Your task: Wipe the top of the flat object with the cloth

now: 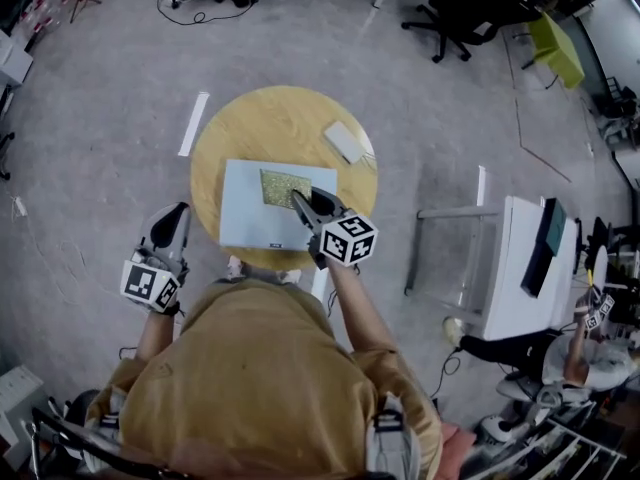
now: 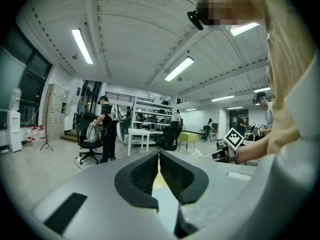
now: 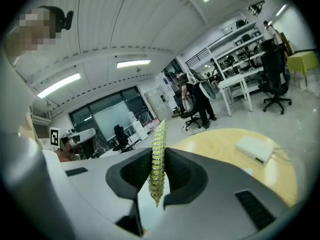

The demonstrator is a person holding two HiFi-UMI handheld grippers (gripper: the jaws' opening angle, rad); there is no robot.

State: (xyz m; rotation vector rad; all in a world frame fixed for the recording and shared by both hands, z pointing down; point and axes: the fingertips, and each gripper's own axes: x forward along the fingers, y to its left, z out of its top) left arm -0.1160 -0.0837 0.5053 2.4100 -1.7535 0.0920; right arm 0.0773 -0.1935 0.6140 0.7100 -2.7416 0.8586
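Note:
A flat pale blue-grey board (image 1: 255,218) lies on the round wooden table (image 1: 250,128). A yellow-green cloth (image 1: 283,186) rests on the board's far right part. My right gripper (image 1: 303,204) is over the board, shut on the near edge of the cloth; in the right gripper view the cloth (image 3: 157,159) stands edge-on, pinched between the jaws of the right gripper (image 3: 156,181). My left gripper (image 1: 172,226) hangs off the table's left side, beside the board, shut and holding nothing. In the left gripper view the jaws of the left gripper (image 2: 160,173) meet.
A small white box (image 1: 346,141) sits at the table's far right with a cable. A white desk frame (image 1: 500,258) stands on the floor to the right. Office chairs (image 1: 450,13) and a person (image 2: 106,129) are farther off.

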